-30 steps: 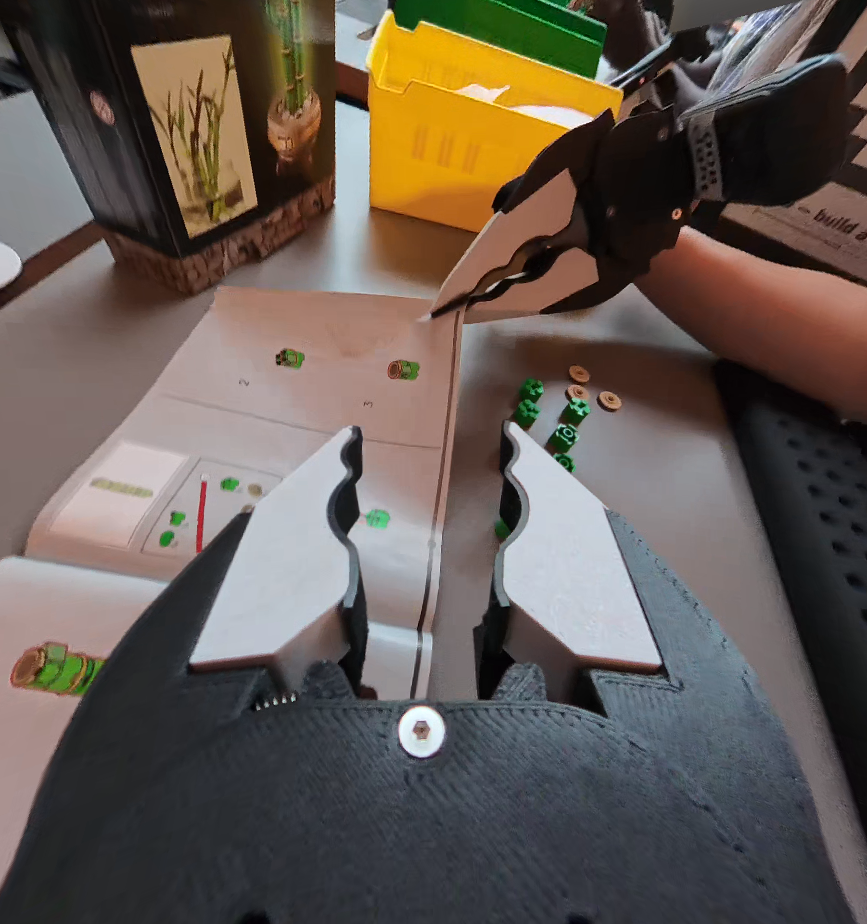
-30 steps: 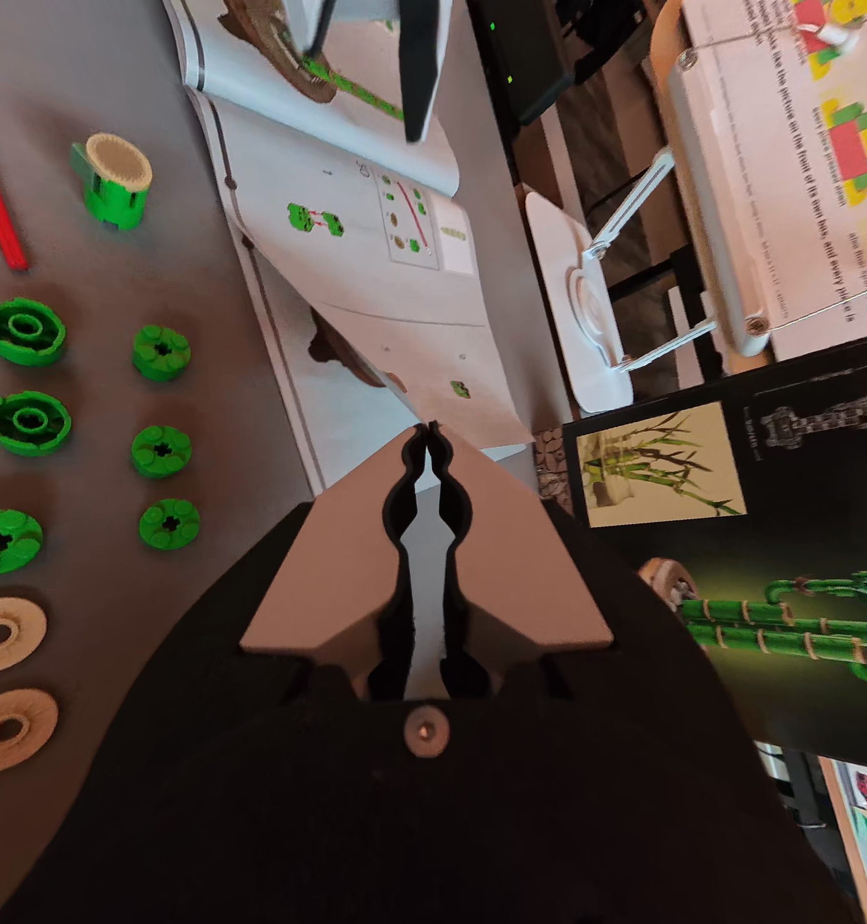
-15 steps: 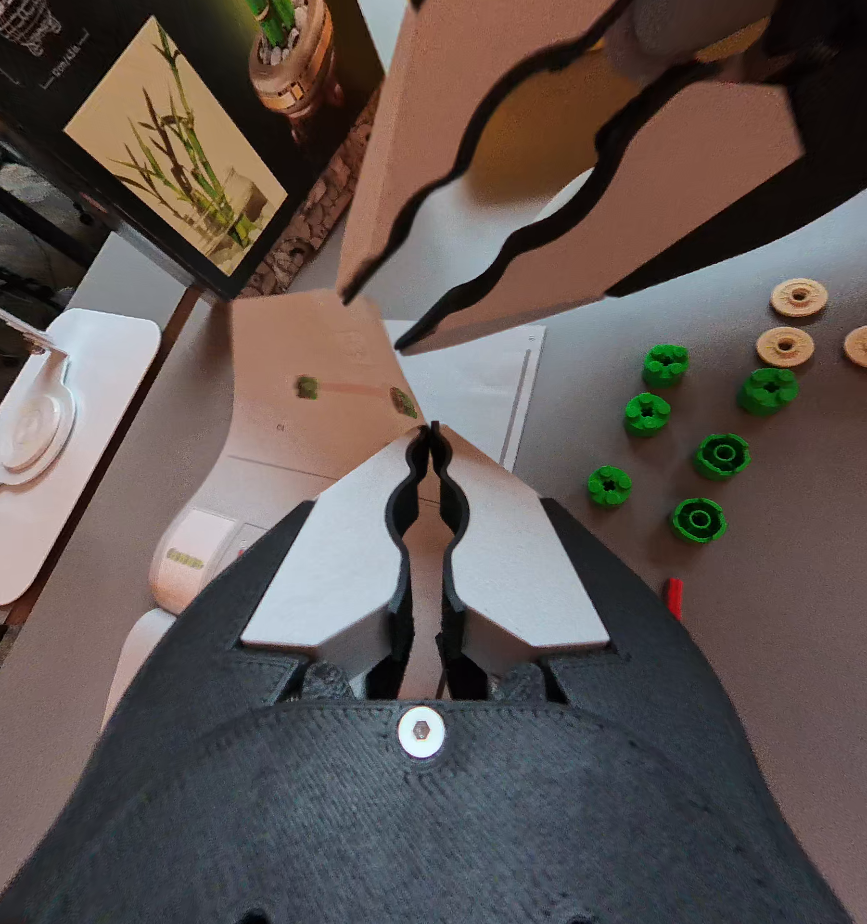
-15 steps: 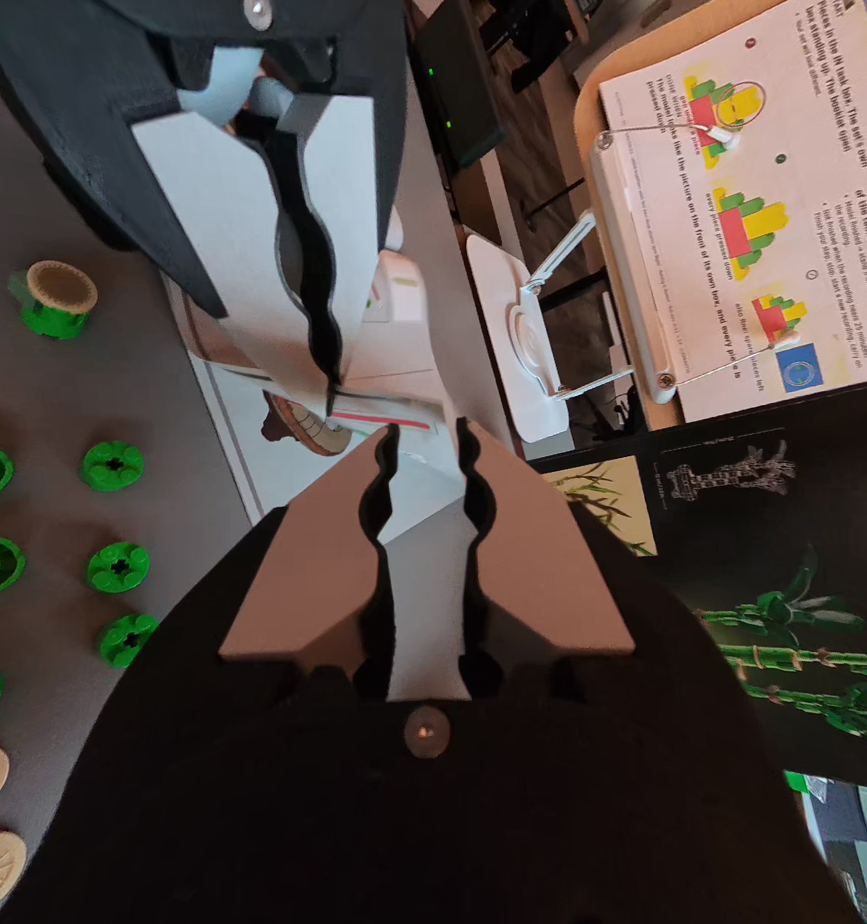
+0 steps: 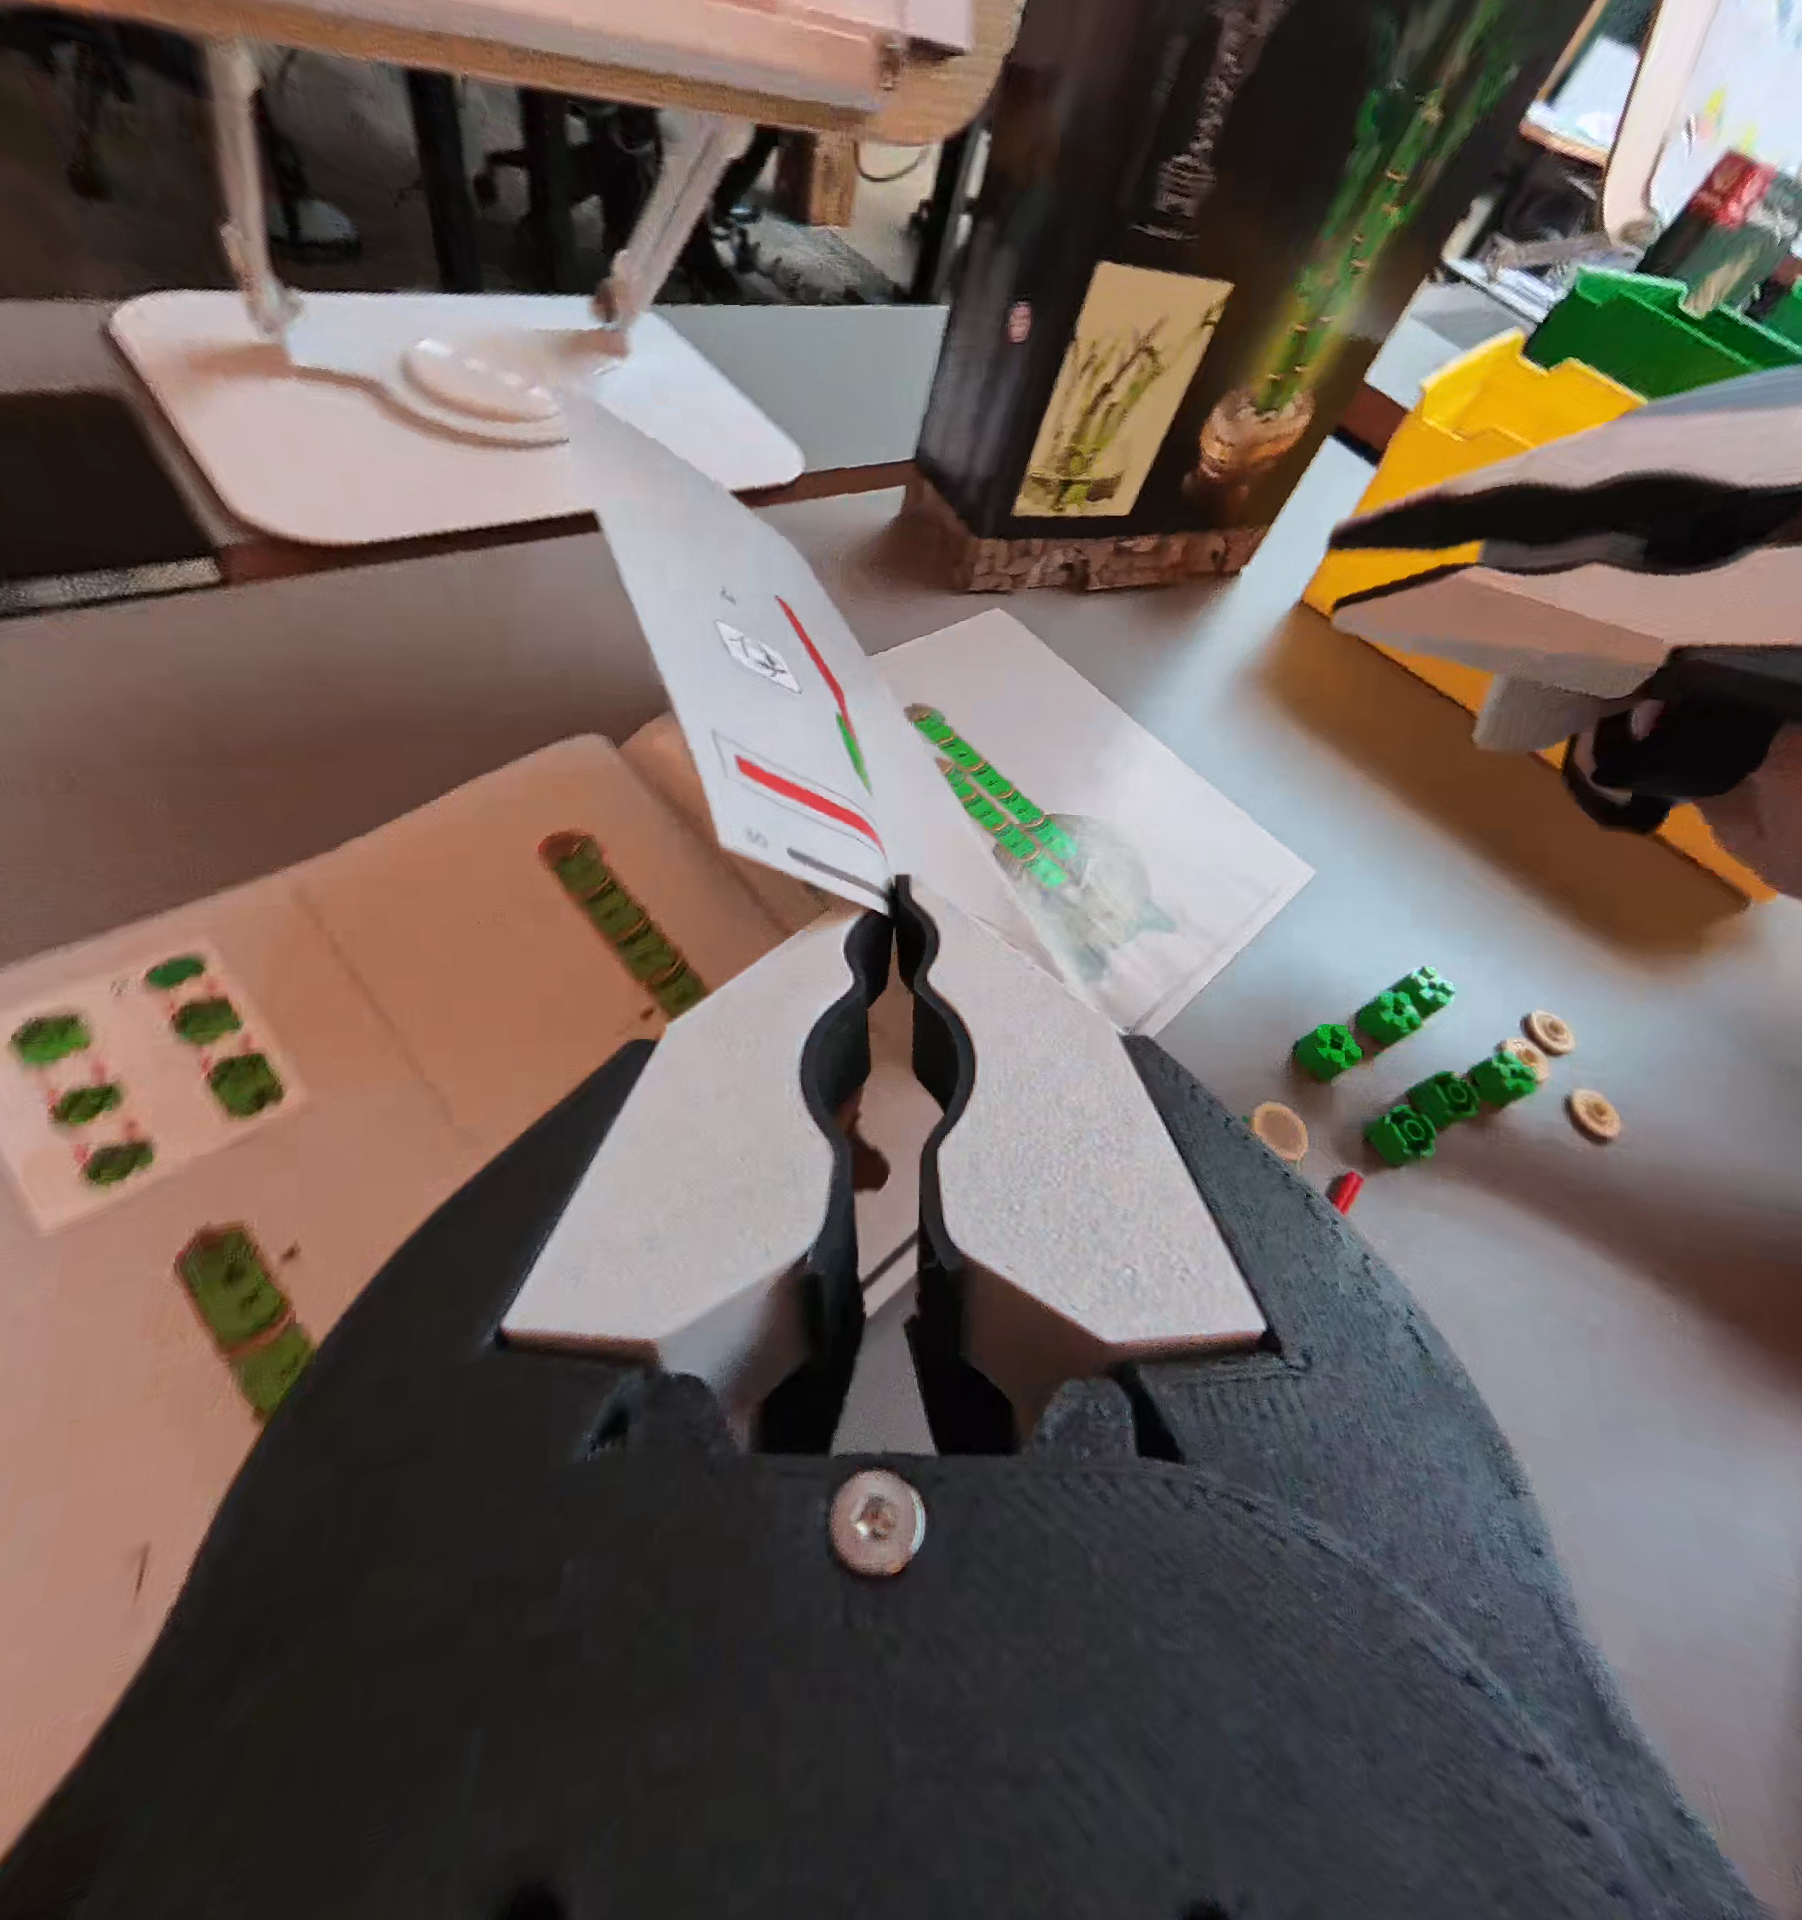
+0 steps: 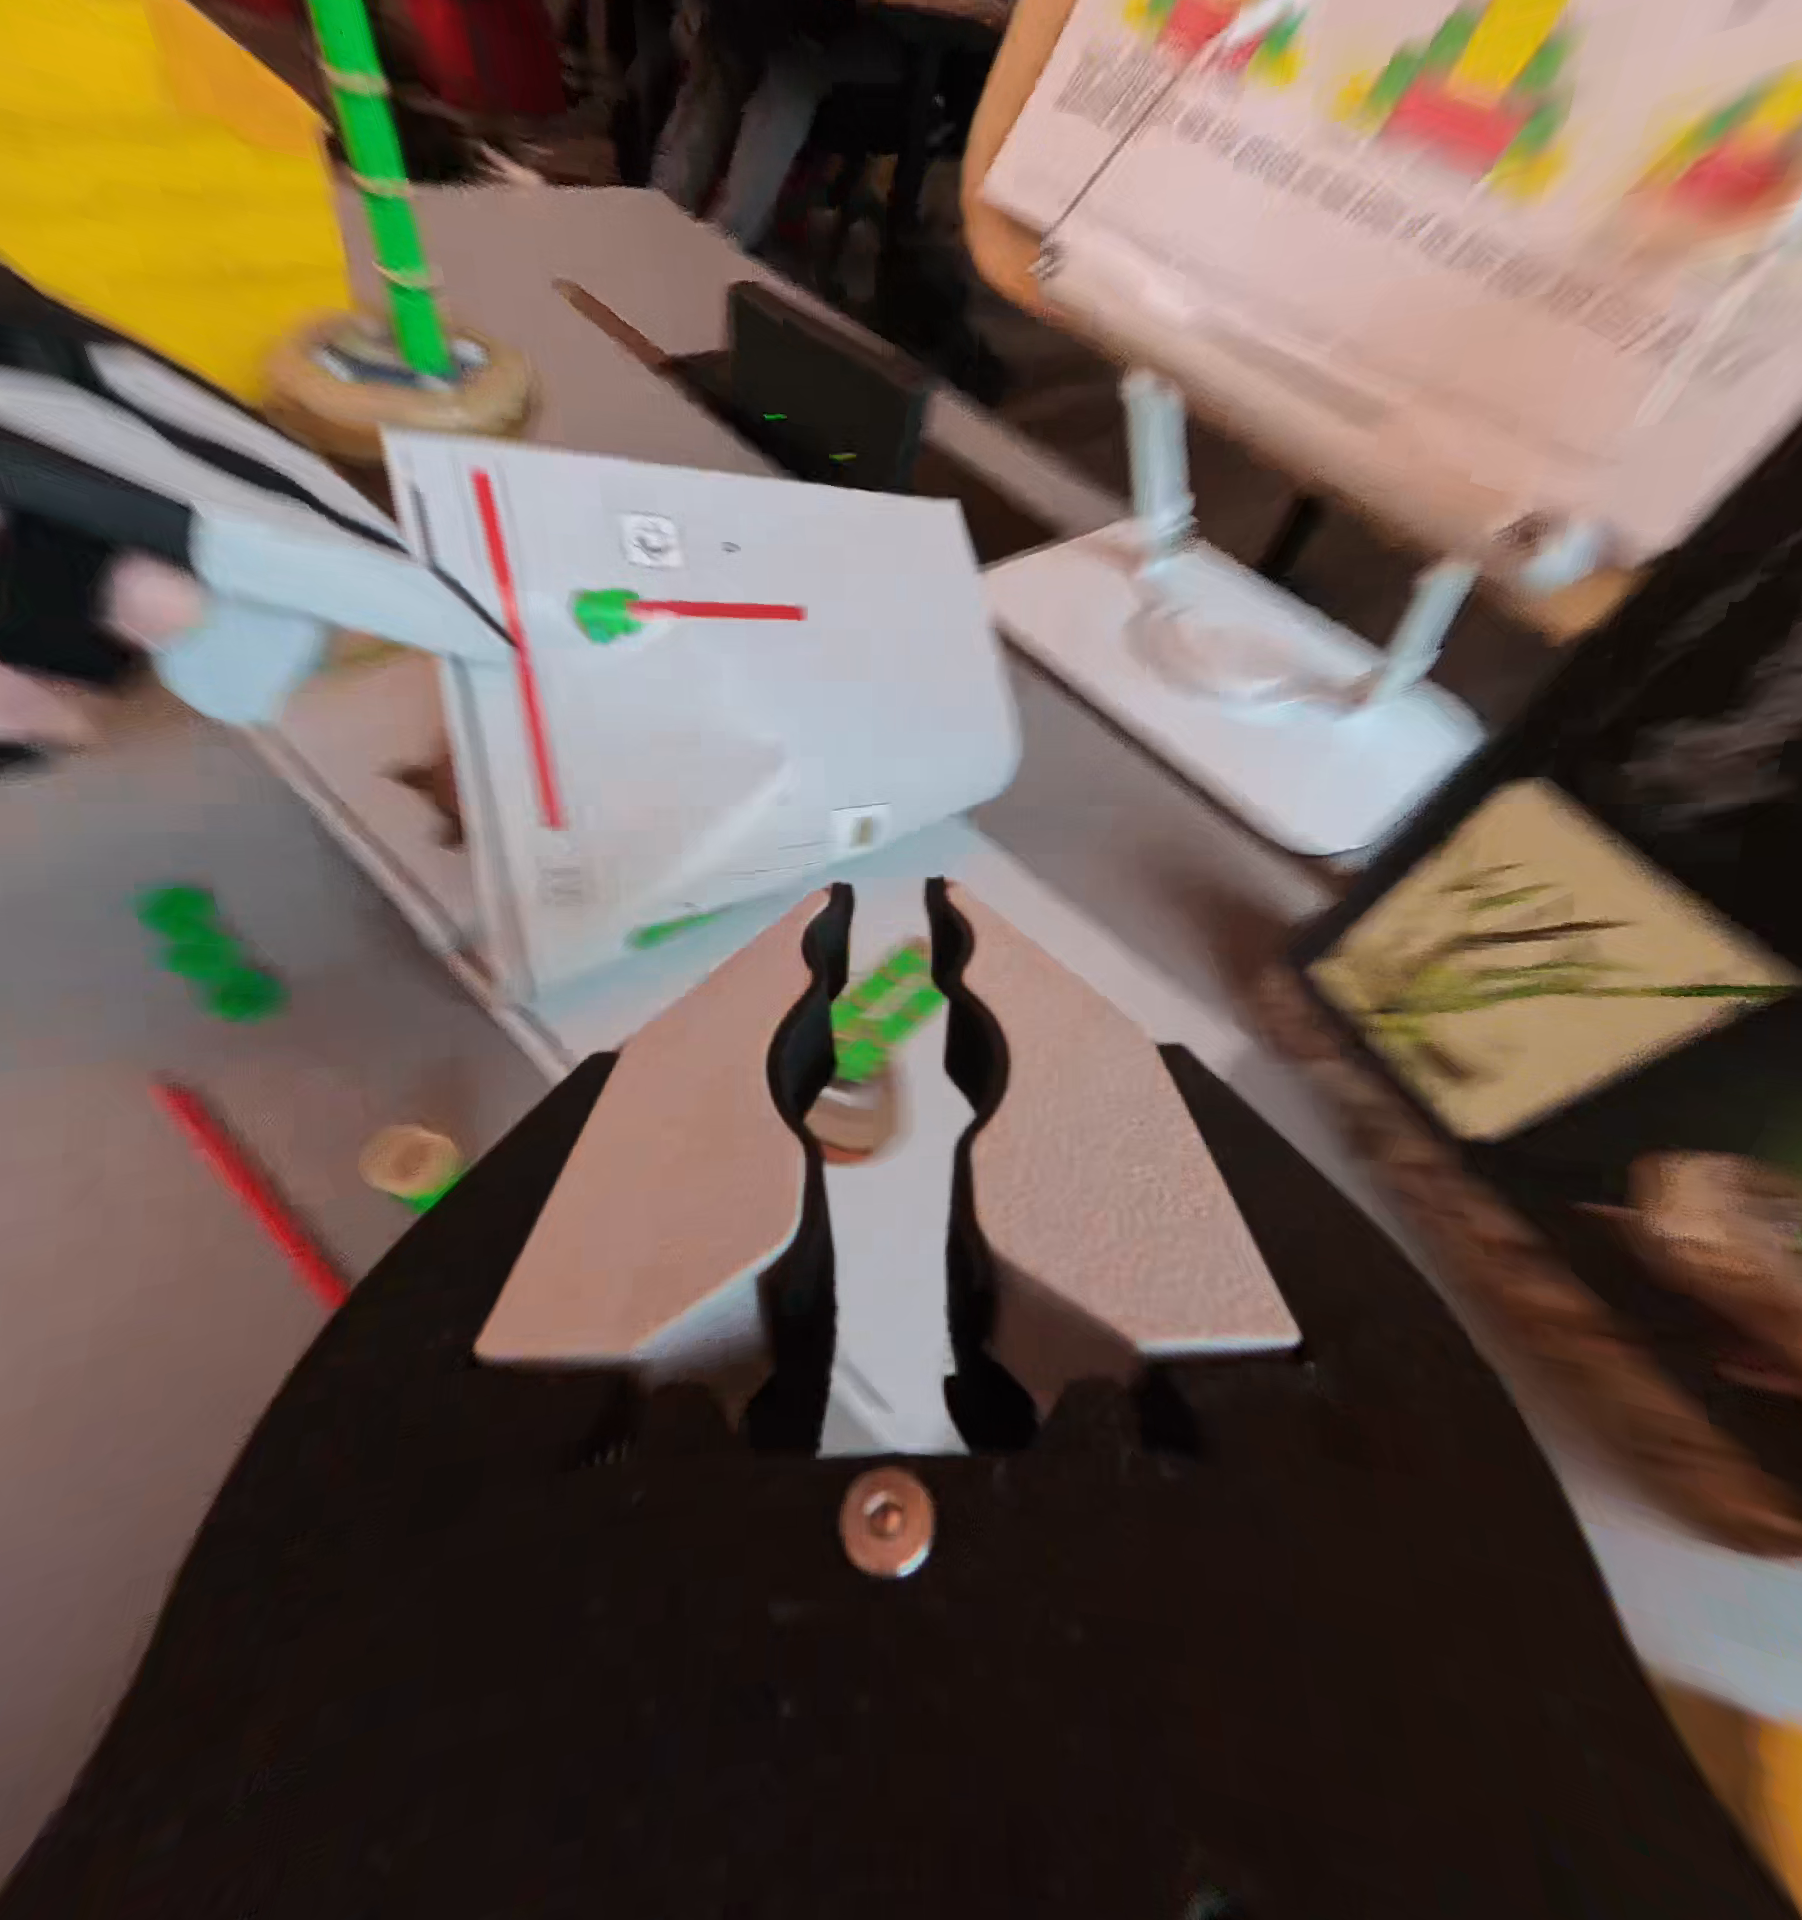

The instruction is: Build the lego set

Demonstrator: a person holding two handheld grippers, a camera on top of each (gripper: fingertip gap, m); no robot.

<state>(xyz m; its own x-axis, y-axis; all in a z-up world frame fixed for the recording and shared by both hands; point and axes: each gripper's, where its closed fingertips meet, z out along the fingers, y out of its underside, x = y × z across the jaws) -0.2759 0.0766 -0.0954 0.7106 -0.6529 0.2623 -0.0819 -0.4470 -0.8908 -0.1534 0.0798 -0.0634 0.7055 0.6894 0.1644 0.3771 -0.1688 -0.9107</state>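
Grey worktop (image 5: pixel 1499 1455) is cluttered: an open instruction booklet (image 5: pixel 440 935) lies flat on it, with a black set box (image 5: pixel 1136 312) printed with bamboo standing behind, a yellow bin (image 5: pixel 1448 447) beside the box, and a white document stand (image 5: pixel 440 416) at the rear. One page (image 5: pixel 772 707) of the booklet is raised upright, pinched at its lower corner by the left gripper (image 5: pixel 895 899), whose fingers are closed tip to tip on the paper. The right gripper (image 6: pixel 884 888) is held above the booklet with its fingers a narrow gap apart and nothing between them; from the left wrist view it is seen well off to the right, near the yellow bin. Loose lego parts sit on the worktop right of the booklet: a cluster of green round bricks (image 5: pixel 1396 1081), tan round plates (image 5: pixel 1562 1070) next to them, a tan-topped piece (image 5: pixel 1279 1132) just beside the left gripper body, and a red rod (image 6: pixel 242 1190). The right wrist view is motion-blurred, so finer detail cannot be resolved
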